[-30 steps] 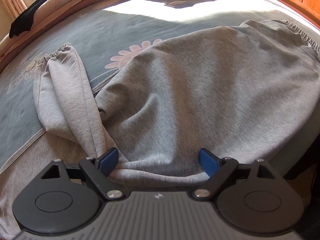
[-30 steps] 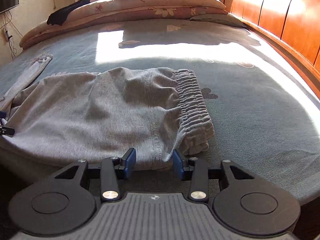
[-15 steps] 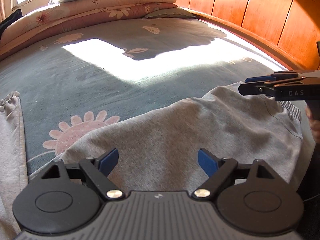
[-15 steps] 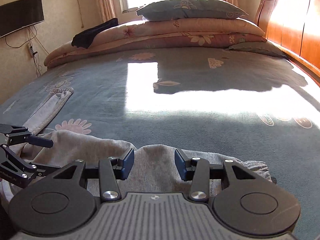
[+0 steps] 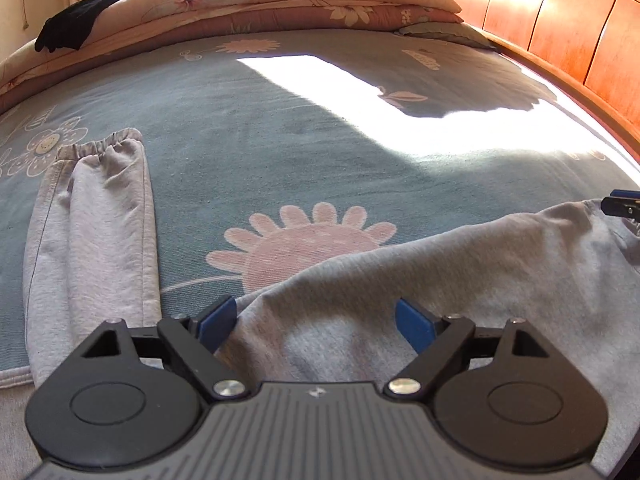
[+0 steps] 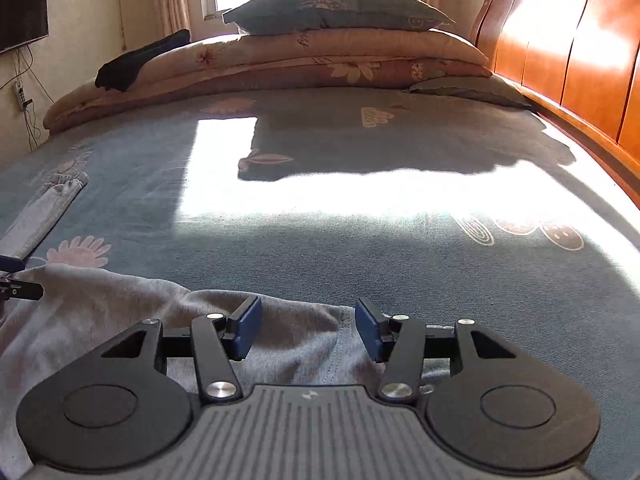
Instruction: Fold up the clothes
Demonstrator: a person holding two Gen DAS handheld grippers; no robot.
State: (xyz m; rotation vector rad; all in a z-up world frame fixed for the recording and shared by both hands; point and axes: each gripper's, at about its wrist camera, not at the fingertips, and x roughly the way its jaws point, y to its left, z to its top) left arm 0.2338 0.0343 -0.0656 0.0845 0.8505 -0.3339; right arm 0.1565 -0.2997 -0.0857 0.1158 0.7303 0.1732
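Left wrist: left gripper (image 5: 316, 322) fingers (image 5: 218, 320) spread over sweatpants (image 5: 460, 276).

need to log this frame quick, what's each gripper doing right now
left gripper: open, empty, over the grey cotton sweatpants.
right gripper: open, empty, over the same sweatpants.

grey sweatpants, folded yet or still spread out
Still spread: the grey sweatpants lie loose, one leg stretched flat across the bed.
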